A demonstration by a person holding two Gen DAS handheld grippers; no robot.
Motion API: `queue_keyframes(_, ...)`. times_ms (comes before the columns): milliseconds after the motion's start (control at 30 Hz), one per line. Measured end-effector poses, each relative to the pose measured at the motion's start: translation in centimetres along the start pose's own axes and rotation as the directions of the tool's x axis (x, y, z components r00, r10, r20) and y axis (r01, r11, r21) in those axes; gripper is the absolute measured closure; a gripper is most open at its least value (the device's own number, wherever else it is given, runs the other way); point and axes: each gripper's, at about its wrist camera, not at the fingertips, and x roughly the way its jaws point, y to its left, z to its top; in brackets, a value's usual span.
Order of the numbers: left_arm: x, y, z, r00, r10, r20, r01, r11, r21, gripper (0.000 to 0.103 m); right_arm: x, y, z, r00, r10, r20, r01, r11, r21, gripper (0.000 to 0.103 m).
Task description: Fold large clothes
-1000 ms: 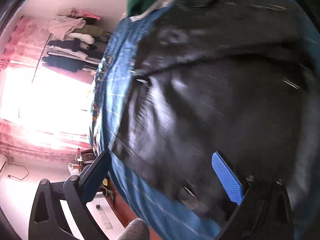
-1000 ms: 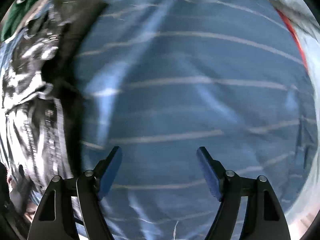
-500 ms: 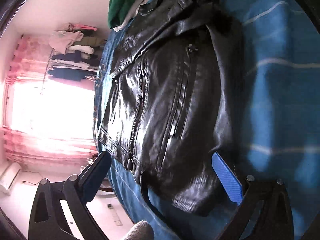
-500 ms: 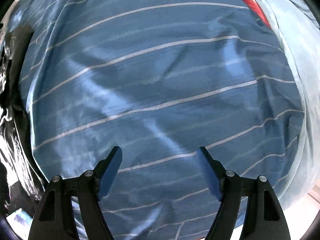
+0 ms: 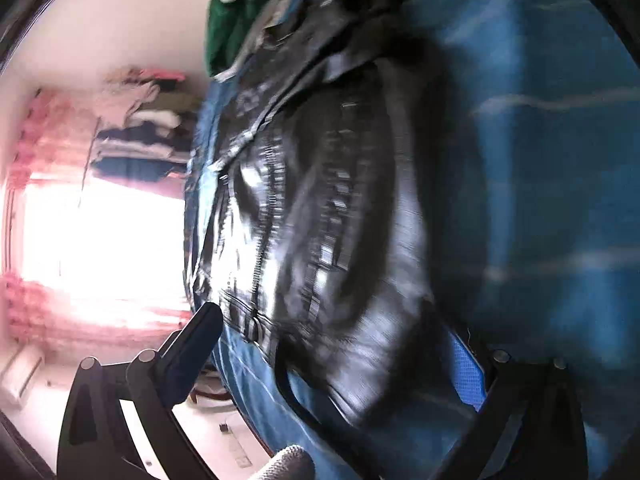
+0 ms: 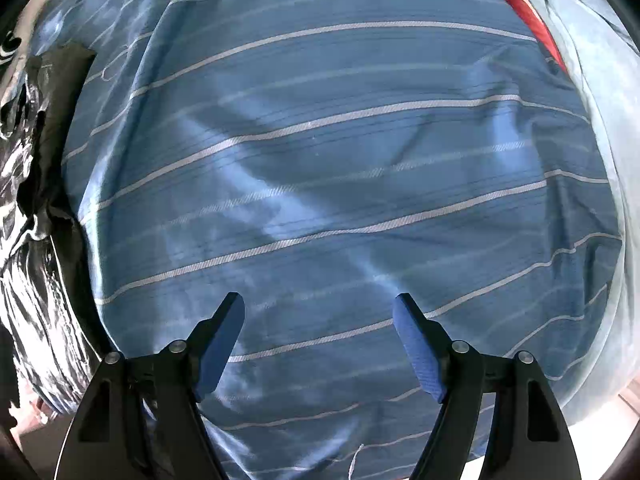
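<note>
A black leather jacket (image 5: 320,208) with zips lies on a blue striped bedsheet (image 5: 552,184); the left wrist view is blurred by motion. My left gripper (image 5: 336,344) is open and empty, with the jacket's lower hem between its fingers and close under it. In the right wrist view the jacket (image 6: 28,184) shows only at the left edge. My right gripper (image 6: 320,316) is open and empty above bare striped sheet (image 6: 320,160), well to the right of the jacket.
A green garment (image 5: 236,20) lies beyond the jacket's collar. Clothes hang on a rack (image 5: 140,132) by a bright window with pink curtains (image 5: 36,148). A red item (image 6: 516,4) and pale bedding (image 6: 600,92) lie at the sheet's far right.
The left gripper has swung so that the jacket sits more to the centre, now blurred. The right gripper has drifted away from the jacket over bare sheet. Both stay open.
</note>
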Motion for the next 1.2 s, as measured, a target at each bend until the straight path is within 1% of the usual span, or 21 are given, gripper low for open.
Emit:
queue_keyframes(67,1.4,0.9,0.5,1.0,0.026,-0.012,-0.026,0.999,-0.029,0.0,0.3,0.9,0.4,1.0,-0.006,0.002,0.006,1.0,-0.005,0.025)
queue_keyframes(167,3.1,1.3,1.5,0.999,0.037,-0.032,-0.039,0.998,-0.05,0.0,2.5,3.1,-1.8,1.0,-0.008,-0.011,0.008,1.0,0.002,0.025)
queue_keyframes(233,3.3,2.1,2.1,0.999,0.03,-0.031,-0.032,0.997,-0.074,0.0,3.2,4.1,-2.0,0.999,0.026,-0.02,-0.025,1.0,0.01,0.025)
queue_keyframes(300,3.4,3.9,2.5,1.0,-0.014,-0.021,0.011,0.993,-0.119,0.004,2.8,5.0,-1.6,0.997,0.082,-0.012,-0.082,0.997,-0.001,0.025)
queue_keyframes(333,3.2,4.9,2.5,0.999,-0.051,-0.009,0.049,0.988,-0.148,0.017,2.5,5.7,-1.0,0.992,0.127,0.002,-0.127,0.992,-0.02,0.025)
queue_keyframes(367,3.1,5.7,2.5,0.996,-0.093,0.003,0.092,0.981,-0.171,0.044,2.2,6.4,-0.5,0.985,0.172,0.014,-0.171,0.984,-0.039,0.025)
queue_keyframes(400,3.0,6.7,2.6,0.988,-0.152,0.02,0.153,0.968,-0.198,0.06,1.9,7.3,0.2,0.972,0.235,0.022,-0.234,0.971,-0.06,0.025)
queue_keyframes(433,2.8,7.8,2.7,0.977,-0.211,0.039,0.214,0.952,-0.217,0.084,1.6,8.2,1.1,0.953,0.302,0.024,-0.3,0.951,-0.074,0.025)
queue_keyframes(467,2.6,8.5,2.9,0.971,-0.232,0.05,0.237,0.945,-0.225,0.09,1.3,9.1,1.9,0.935,0.355,0.024,-0.352,0.932,-0.087,0.023)
queue_keyframes(500,2.5,9.5,3.1,0.967,-0.248,0.061,0.255,0.937,-0.238,0.091,1.2,10.0,2.8,0.911,0.411,0.019,-0.407,0.908,-0.099,0.018)
queue_keyframes(567,2.5,10.4,3.3,0.957,-0.281,0.068,0.289,0.923,-0.253,0.091,1.2,12.0,4.6,0.846,0.533,0.003,-0.529,0.84,-0.117,0.016)
queue_keyframes(667,3.1,11.4,3.3,0.945,-0.32,0.073,0.327,0.908,-0.26,0.092,1.1,14.9,5.8,0.73,0.683,-0.036,-0.682,0.722,-0.115,0.015)
queue_keyframes(733,3.5,11.9,3.3,0.938,-0.337,0.085,0.348,0.903,-0.252,0.092,2.8,17.0,7.0,0.644,0.759,-0.093,-0.765,0.642,-0.05,0.014)
queue_keyframes(800,3.8,12.5,3.3,0.929,-0.358,0.094,0.37,0.896,-0.245,0.092,3.9,18.2,7.1,0.6,0.789,-0.129,-0.794,0.608,0.028,0.014)
queue_keyframes(833,4.1,12.7,3.3,0.923,-0.373,0.097,0.386,0.891,-0.24,0.092,4.4,18.8,7.2,0.59,0.797,-0.129,-0.797,0.601,0.06,0.015)
queue_keyframes(867,4.2,13.0,3.3,0.912,-0.397,0.1,0.41,0.881,-0.237,0.091,4.5,19.4,6.6,0.574,0.814,-0.092,-0.81,0.581,0.084,0.04)
queue_keyframes(900,4.5,13.4,3.2,0.904,-0.414,0.102,0.426,0.873,-0.237,0.091,4.1,19.7,6.5,0.595,0.801,-0.073,-0.795,0.599,0.096,0.072)
queue_keyframes(967,4.8,14.4,3.2,0.886,-0.452,0.109,0.464,0.855,-0.23,0.091,2.6,20.7,6.3,0.611,0.791,-0.035,-0.786,0.612,0.087,0.078)
queue_keyframes(1000,5.2,15.4,3.1,0.87,-0.48,0.11,0.492,0.838,-0.238,0.091,1.0,21.4,5.7,0.634,0.773,-0.016,-0.772,0.633,0.056,0.079)
queue_keyframes(1067,5.9,16.9,3.1,0.847,-0.52,0.109,0.53,0.812,-0.246,0.091,-2.1,23.4,5.2,0.661,0.751,0.008,-0.751,0.661,-0.003,0.08)
queue_keyframes(1200,8.1,21.6,2.8,0.78,-0.617,0.106,0.619,0.735,-0.277,0.091,-8.7,28.4,2.9,0.716,0.697,0.038,-0.689,0.715,-0.122,0.081)
